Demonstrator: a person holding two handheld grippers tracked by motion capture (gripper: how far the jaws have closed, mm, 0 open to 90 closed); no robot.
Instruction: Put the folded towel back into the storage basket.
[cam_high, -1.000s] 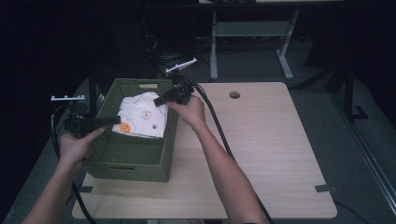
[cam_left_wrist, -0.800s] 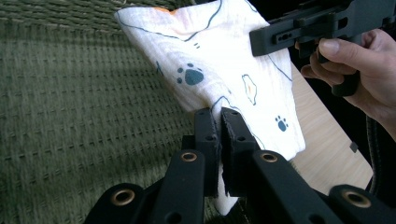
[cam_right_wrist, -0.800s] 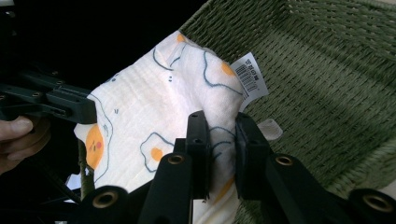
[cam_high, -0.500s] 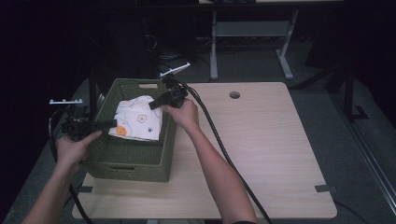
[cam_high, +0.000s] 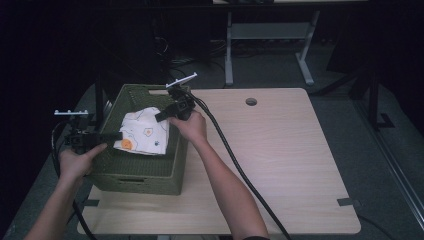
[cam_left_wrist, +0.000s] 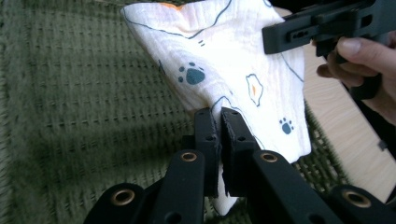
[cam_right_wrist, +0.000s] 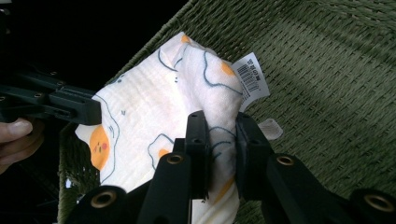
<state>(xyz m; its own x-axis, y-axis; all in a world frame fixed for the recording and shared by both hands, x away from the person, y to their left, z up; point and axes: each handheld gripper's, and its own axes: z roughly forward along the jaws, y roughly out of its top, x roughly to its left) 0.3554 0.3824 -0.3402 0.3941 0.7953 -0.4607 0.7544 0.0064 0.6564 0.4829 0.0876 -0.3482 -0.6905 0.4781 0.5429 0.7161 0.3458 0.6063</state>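
A white cloth (cam_high: 142, 133) printed with fried eggs and paw marks hangs stretched over a green woven basket (cam_high: 131, 175) at the table's left. My left gripper (cam_high: 116, 136) is shut on the cloth's left edge. In the left gripper view the left gripper (cam_left_wrist: 220, 122) pinches a fold of the cloth (cam_left_wrist: 224, 56). My right gripper (cam_high: 161, 117) is shut on the cloth's right corner; in the right gripper view the right gripper (cam_right_wrist: 219, 126) clamps bunched cloth (cam_right_wrist: 154, 116) beside a barcode tag (cam_right_wrist: 251, 79).
The basket stands on a light wooden table (cam_high: 280, 160) with a round cable hole (cam_high: 251, 101) near its far edge. Thick black cables (cam_high: 235, 160) trail across the table from the right gripper. Desk legs (cam_high: 305, 70) stand on the dark floor beyond.
Both grippers have lifted and spread the cloth above the basket. The right hand has drawn slightly toward the basket's right rim, the left toward its left rim.
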